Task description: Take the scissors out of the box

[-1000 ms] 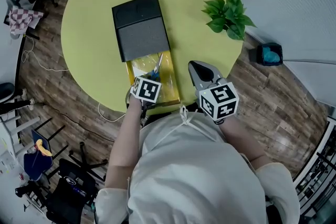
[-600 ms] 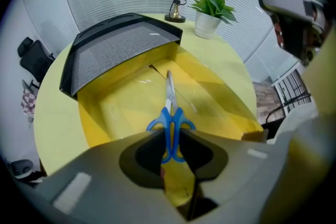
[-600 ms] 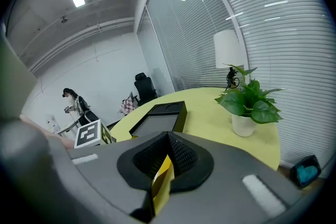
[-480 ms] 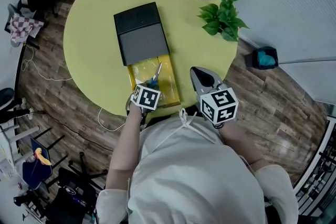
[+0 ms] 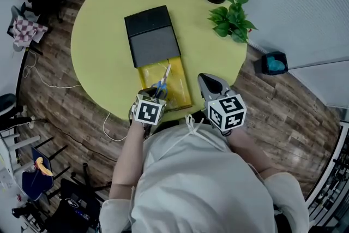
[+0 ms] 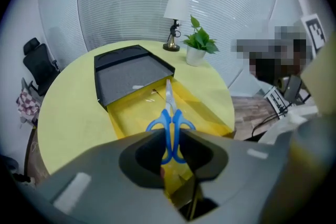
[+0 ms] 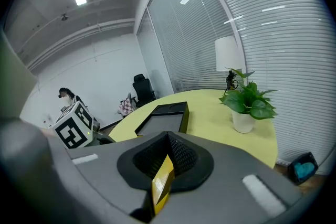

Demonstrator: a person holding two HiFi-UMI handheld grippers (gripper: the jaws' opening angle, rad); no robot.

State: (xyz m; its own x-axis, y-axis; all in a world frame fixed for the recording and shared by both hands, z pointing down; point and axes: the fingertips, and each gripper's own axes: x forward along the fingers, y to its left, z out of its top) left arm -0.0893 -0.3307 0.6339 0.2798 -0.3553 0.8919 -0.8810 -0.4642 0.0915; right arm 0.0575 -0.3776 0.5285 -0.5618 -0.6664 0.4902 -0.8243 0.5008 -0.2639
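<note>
The left gripper (image 6: 169,135) clamps the scissors (image 6: 168,119) by their blue handles. The blades point ahead of the jaws, seemingly clear of the open box (image 6: 128,118) beneath. The right gripper (image 7: 167,140) pinches the box's yellow wall between narrow jaws, probably to steady it.

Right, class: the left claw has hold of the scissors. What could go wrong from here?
The left claw grips the scissors only by the blue handle loops, so they could pivot or slip. The blade tip points toward the black box and might catch its edge. The yellow tray sits at the table edge; the right claw, seemingly pinching it, could drag it off.
</note>
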